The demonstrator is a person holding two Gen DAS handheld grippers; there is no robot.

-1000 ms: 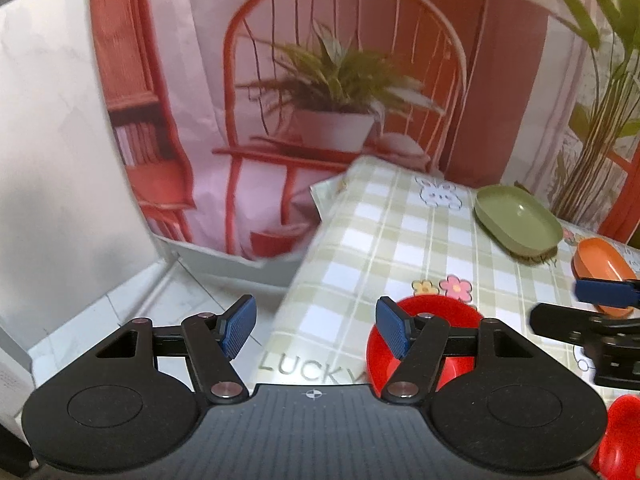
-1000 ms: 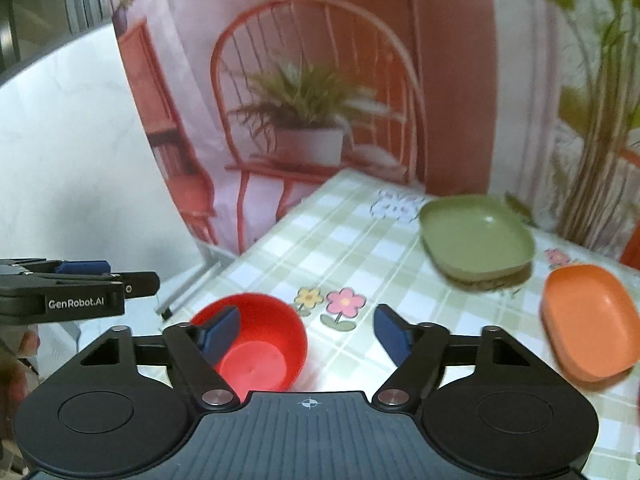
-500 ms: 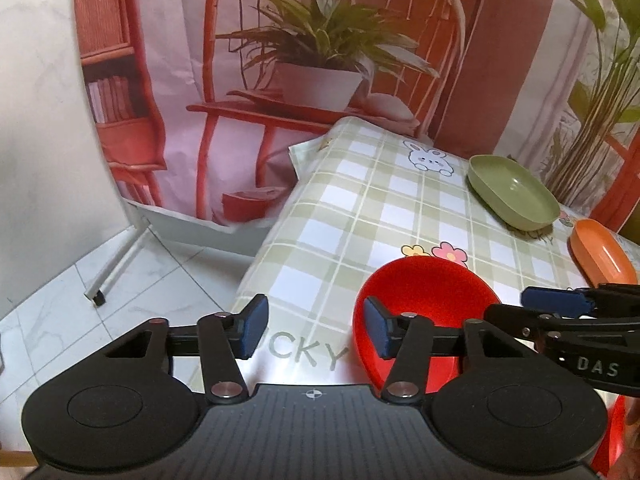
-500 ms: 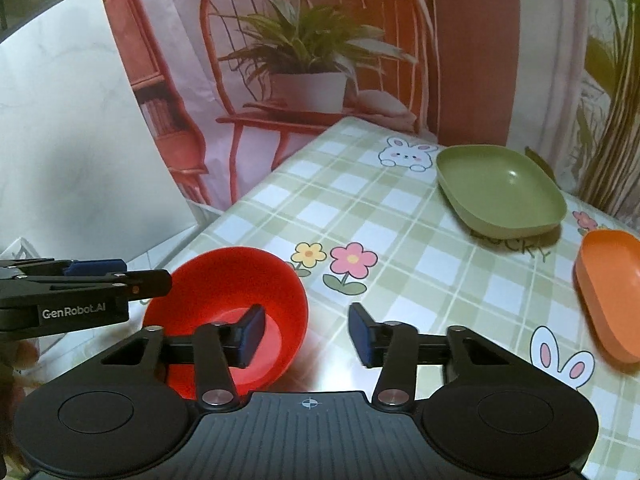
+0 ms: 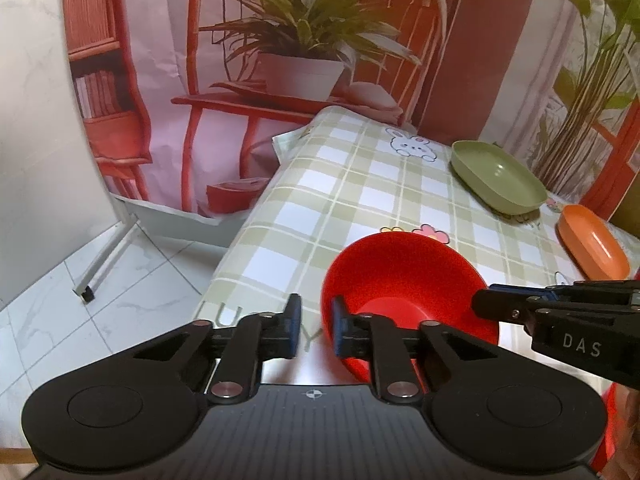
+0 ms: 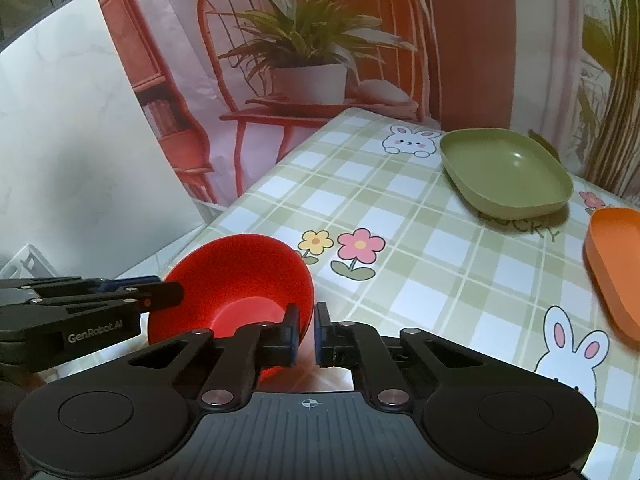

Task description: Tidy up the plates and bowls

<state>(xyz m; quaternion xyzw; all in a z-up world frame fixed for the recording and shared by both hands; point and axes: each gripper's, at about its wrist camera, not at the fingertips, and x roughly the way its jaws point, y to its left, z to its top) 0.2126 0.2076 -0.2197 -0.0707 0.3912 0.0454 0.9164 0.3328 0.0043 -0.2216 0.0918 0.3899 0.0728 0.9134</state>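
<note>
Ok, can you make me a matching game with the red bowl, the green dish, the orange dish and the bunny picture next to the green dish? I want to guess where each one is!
Things:
1. red bowl
2. green dish
3. orange dish
4. bunny picture

Places:
A. at the right edge of the right wrist view, partly cut off
B. printed on the checked tablecloth, just left of the green dish
C. far side of the table, near the backdrop
D. near corner, between both grippers

Pairs: 1-D, 2-C, 3-A, 4-B
</note>
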